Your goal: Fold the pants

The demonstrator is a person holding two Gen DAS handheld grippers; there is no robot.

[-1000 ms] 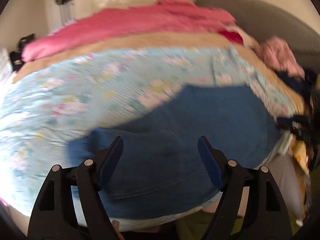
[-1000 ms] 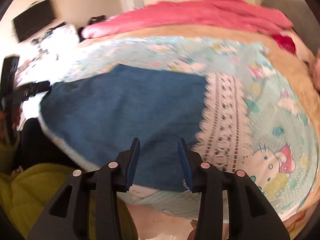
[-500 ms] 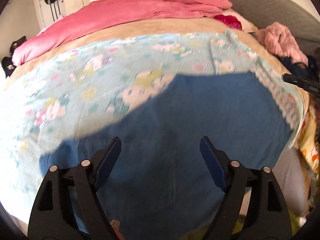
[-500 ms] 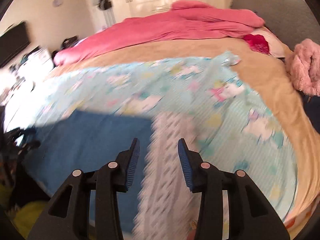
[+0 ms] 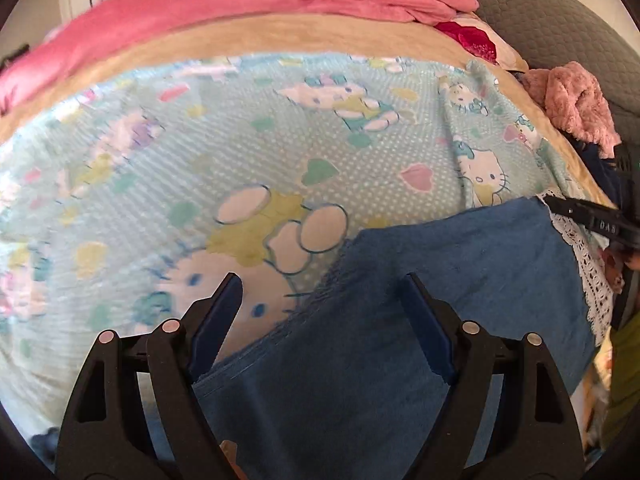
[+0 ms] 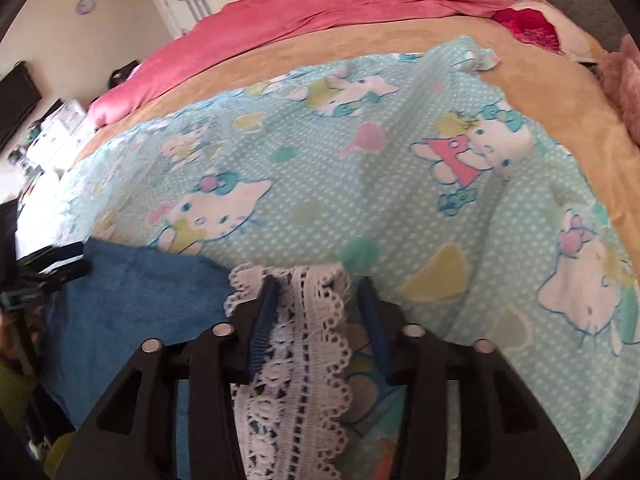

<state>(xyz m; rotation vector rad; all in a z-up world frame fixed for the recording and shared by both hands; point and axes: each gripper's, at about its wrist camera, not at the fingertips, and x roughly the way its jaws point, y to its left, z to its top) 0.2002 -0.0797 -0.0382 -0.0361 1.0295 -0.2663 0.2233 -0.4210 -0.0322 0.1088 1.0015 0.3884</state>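
Both your hands have swung out to opposite ends of the blue pants [image 5: 420, 320], which lie flat on the cartoon sheet [image 5: 280, 140]. Your right gripper [image 6: 320, 312] is closing around the lace hem [image 6: 304, 340]; your left gripper [image 5: 320, 312] hangs spread over the frayed edge, so you look set to grab both ends.

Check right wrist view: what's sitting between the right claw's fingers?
In the right wrist view the white lace trim of the blue pants runs between the right claw fingers, which are closing on it; the printed sheet lies underneath.
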